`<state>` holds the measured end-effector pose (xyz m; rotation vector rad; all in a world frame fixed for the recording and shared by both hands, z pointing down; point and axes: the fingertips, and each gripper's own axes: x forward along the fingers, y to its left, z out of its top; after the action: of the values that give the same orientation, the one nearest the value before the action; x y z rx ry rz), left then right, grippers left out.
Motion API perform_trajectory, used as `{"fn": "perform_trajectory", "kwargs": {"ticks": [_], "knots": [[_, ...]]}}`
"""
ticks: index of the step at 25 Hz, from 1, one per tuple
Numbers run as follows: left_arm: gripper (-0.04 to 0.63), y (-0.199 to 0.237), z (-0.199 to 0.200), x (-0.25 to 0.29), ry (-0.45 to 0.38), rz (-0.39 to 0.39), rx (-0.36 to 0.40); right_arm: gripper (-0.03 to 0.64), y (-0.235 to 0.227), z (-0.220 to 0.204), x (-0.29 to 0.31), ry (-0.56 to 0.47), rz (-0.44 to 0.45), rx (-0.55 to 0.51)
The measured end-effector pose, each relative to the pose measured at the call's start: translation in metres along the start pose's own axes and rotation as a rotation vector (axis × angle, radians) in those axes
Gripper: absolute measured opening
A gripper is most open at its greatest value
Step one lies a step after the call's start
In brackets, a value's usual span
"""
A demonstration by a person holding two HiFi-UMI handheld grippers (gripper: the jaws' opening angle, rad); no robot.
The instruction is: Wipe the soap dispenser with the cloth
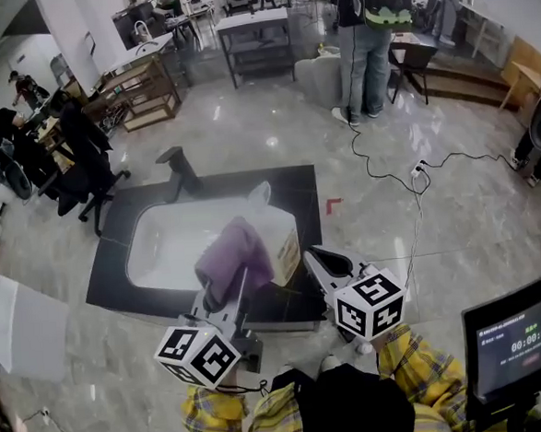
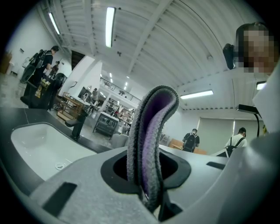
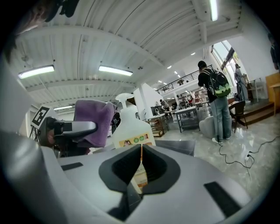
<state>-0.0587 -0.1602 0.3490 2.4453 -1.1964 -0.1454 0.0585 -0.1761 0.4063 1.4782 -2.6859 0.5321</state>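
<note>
- Nearest me, left: my left hand-held gripper (image 1: 231, 292) is clamped on a fold of the purple cloth (image 1: 236, 252). The fold stands up out of the jaws in the left gripper view.
- Nearest me, right: my right hand-held gripper (image 1: 322, 264) has its jaws pressed together, with nothing that I can see caught between them.
- Just ahead: the soap dispenser (image 1: 276, 224) stands upright, long axis vertical, pump at the top, over the near right part of the desk (image 1: 291, 186). The cloth and the jaws hide its base, so I cannot tell whether it rests there.
- Governing relation: the dispenser lies straight ahead of the right jaws, just beyond their tips. The cloth sits just beside its left flank, touching or nearly so. I judge the left hand the one to wipe: a sideways press toward the bottle, then strokes along its height.
- Risk, as I judge it: an unsteadied bottle could tip away from the cloth; the closed right jaws could brace its far side.
- Beyond: the white sink (image 1: 161, 241) is set in the desk.
</note>
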Motion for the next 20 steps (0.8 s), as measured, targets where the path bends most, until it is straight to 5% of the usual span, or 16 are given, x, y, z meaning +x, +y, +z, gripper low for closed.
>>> {"fn": "perform_trajectory", "kwargs": {"ticks": [20], "knots": [[0.072, 0.001, -0.011, 0.023, 0.128, -0.067, 0.048, 0.008, 0.008, 0.026, 0.013, -0.04, -0.069, -0.094]]}}
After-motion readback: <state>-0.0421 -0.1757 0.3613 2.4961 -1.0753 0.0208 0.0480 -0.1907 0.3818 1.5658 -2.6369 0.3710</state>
